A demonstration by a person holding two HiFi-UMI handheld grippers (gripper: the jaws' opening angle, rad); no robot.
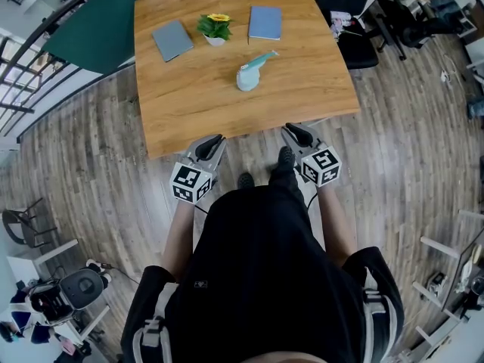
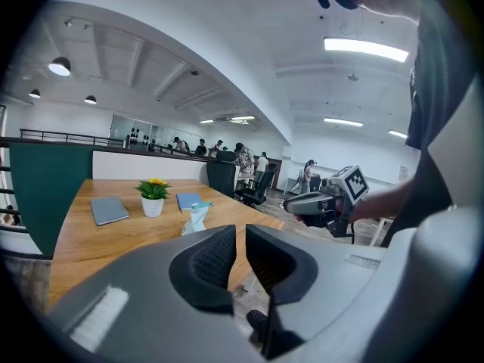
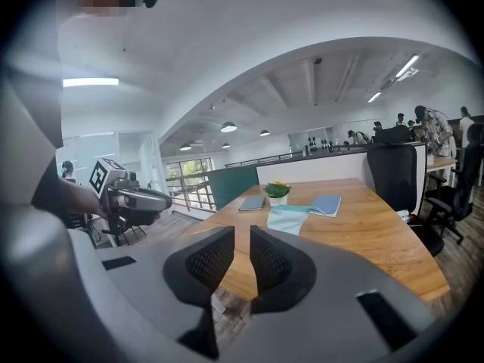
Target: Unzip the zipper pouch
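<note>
A pale teal zipper pouch (image 1: 253, 72) lies near the middle of the wooden table (image 1: 189, 104); it also shows in the left gripper view as the pouch (image 2: 197, 216) and in the right gripper view as the pouch (image 3: 287, 219). Both grippers hang in front of the table's near edge, well short of the pouch. My left gripper (image 1: 215, 138) has its jaws a narrow slit apart with nothing between them (image 2: 240, 229). My right gripper (image 1: 291, 131) stands the same, a thin gap and nothing held (image 3: 242, 231).
Behind the pouch stand a small potted plant (image 1: 215, 27), a grey notebook (image 1: 172, 39) to its left and a blue notebook (image 1: 265, 23) to its right. A black office chair (image 1: 355, 48) is at the table's right, a green partition (image 1: 91, 36) at its left.
</note>
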